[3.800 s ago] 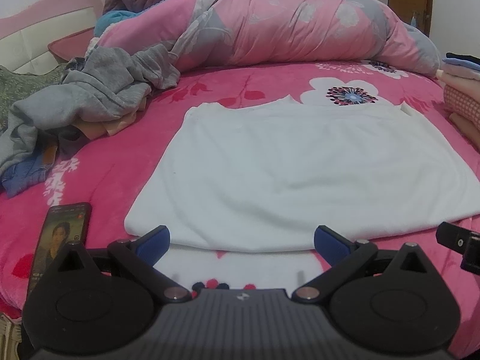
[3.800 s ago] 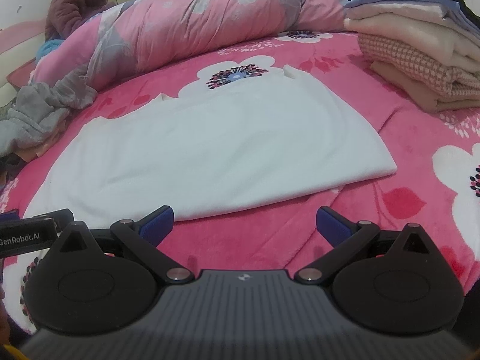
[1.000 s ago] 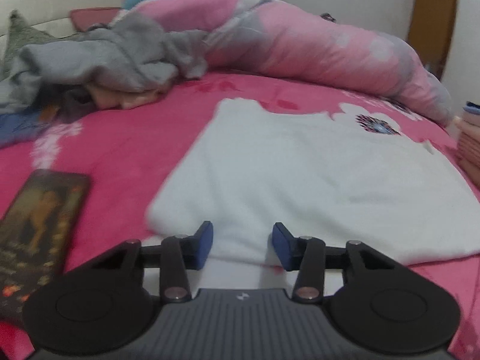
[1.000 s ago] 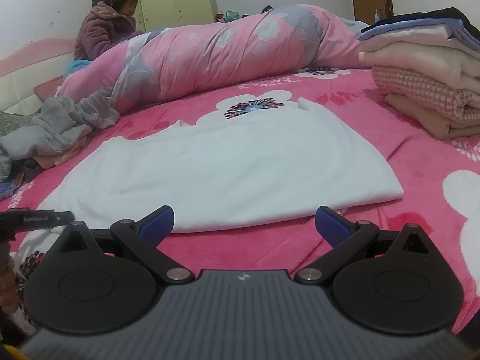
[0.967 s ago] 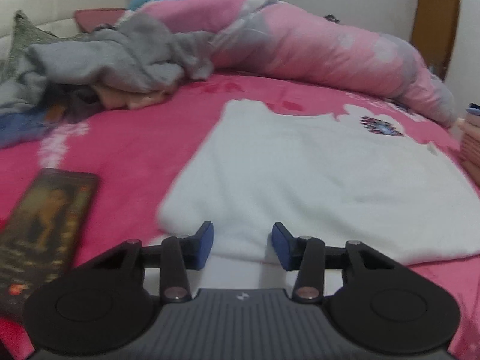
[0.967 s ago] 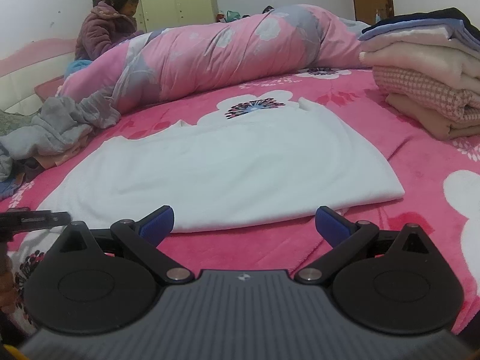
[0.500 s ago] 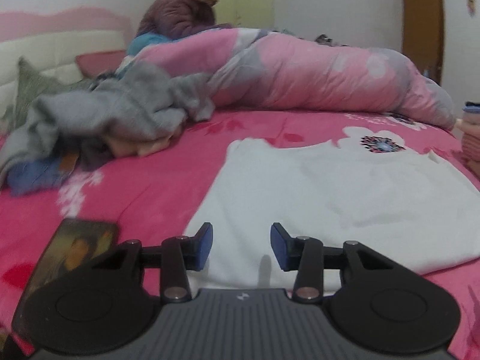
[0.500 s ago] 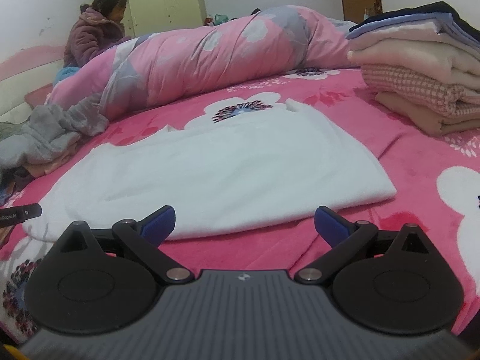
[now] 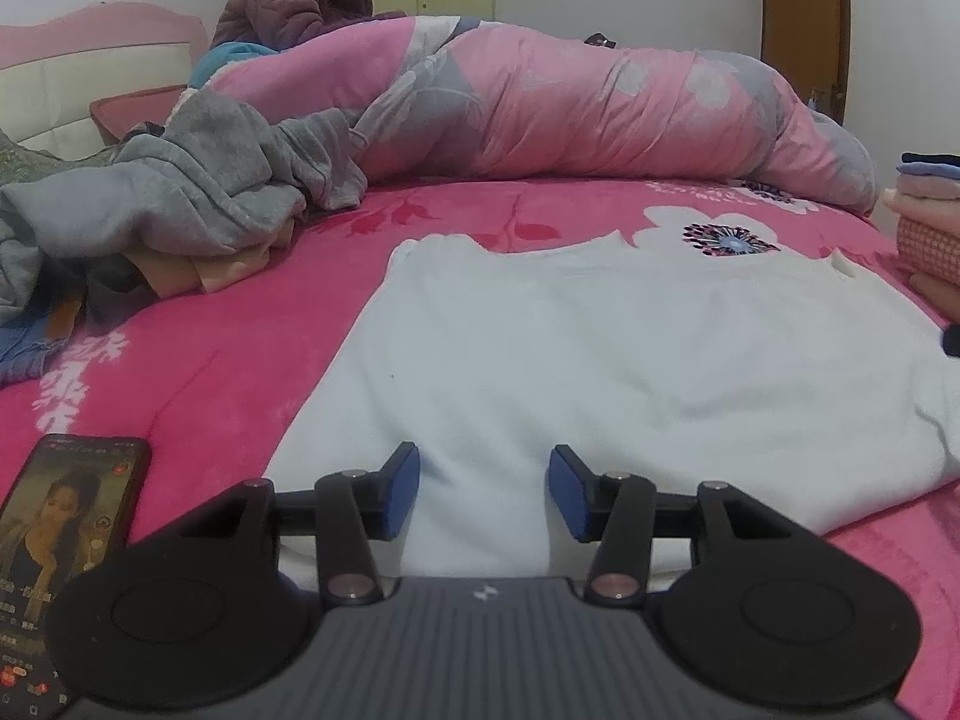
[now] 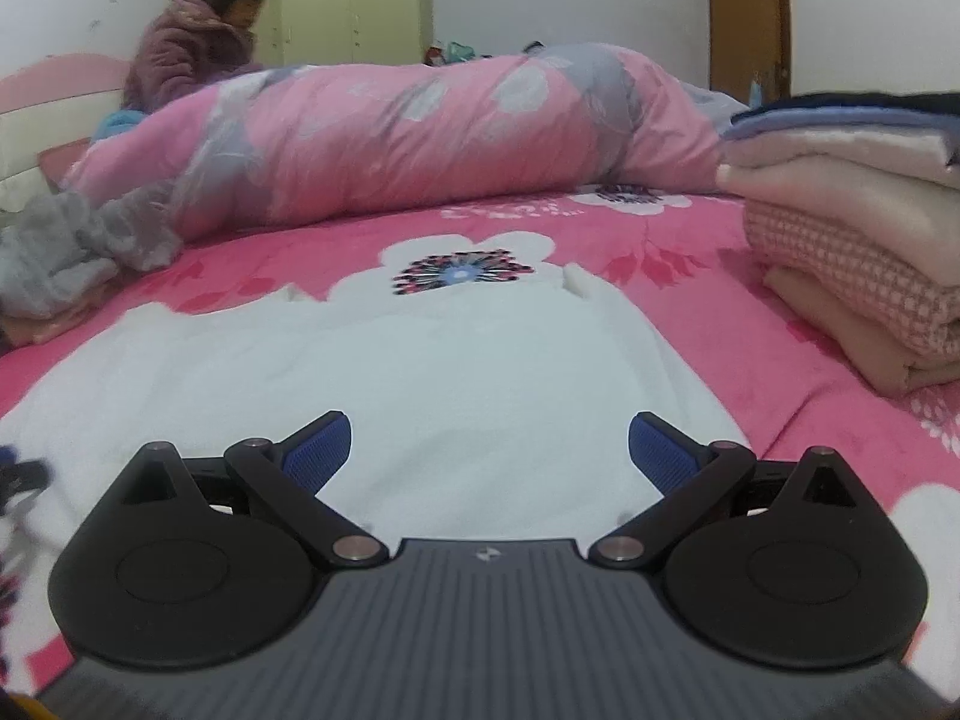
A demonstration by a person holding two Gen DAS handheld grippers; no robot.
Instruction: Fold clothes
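Observation:
A white garment lies spread flat on the pink flowered bedspread. My left gripper sits low at the garment's near left edge. Its jaws are opening, and a band of the white cloth runs between the blue pads without being pinched. My right gripper hovers over the near right part of the same garment. Its jaws stand wide apart with only flat cloth beneath them.
A phone with a lit screen lies near my left gripper. A heap of grey clothes is at the left and a rolled pink duvet behind. Folded clothes are stacked at the right. A person sits at the far side.
My right gripper has moved forward from the bare bedspread onto the garment's near right part. The left gripper shifted slightly and its jaws widened a little.

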